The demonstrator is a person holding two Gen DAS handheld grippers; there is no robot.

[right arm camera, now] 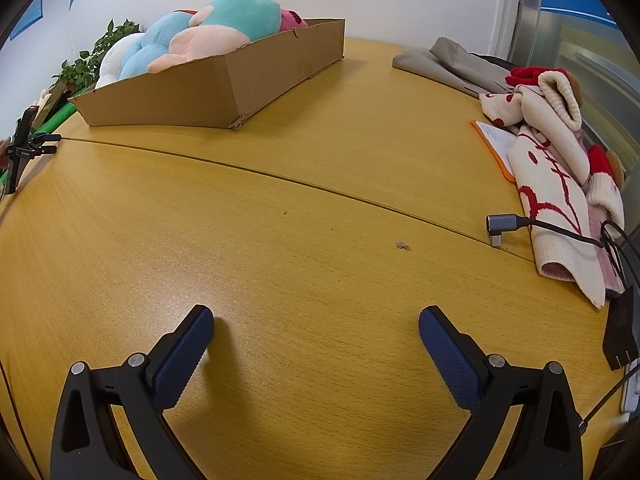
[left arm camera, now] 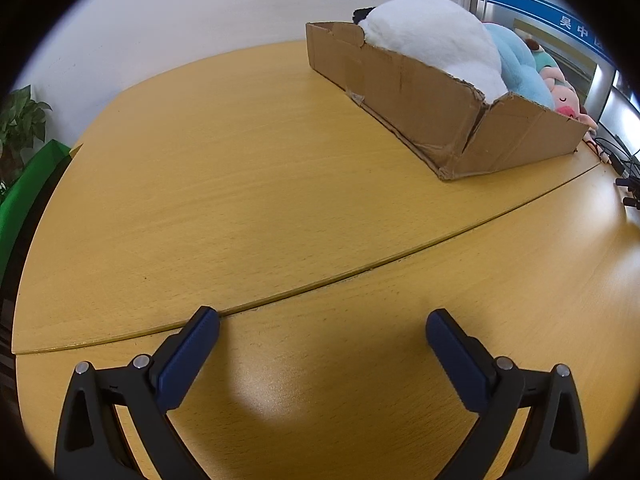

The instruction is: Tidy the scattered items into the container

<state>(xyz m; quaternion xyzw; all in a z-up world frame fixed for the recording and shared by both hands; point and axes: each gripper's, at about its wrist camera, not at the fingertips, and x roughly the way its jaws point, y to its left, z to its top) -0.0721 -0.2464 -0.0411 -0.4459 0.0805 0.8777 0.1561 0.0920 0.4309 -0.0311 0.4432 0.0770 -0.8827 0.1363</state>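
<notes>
A shallow cardboard box (left arm camera: 416, 92) (right arm camera: 208, 92) stands on the far part of the wooden table (left arm camera: 248, 200). Plush toys fill it: a large white one (left arm camera: 432, 36), a light blue one (left arm camera: 520, 68) (right arm camera: 160, 36), a teal and peach one (right arm camera: 232, 16) and a pink one (left arm camera: 566, 100). My left gripper (left arm camera: 322, 322) hangs open over bare wood, well short of the box, with nothing between its blue pads. My right gripper (right arm camera: 316, 320) is open too, over bare tabletop, empty.
A cream and red knitted garment (right arm camera: 556, 168), an orange envelope (right arm camera: 494, 140), a grey cloth (right arm camera: 452, 60) and a grey cable plug (right arm camera: 500, 226) lie at the table's right edge. A black clamp stand (right arm camera: 24, 148) sits at the left edge. Green plant (left arm camera: 20, 120) beyond the table.
</notes>
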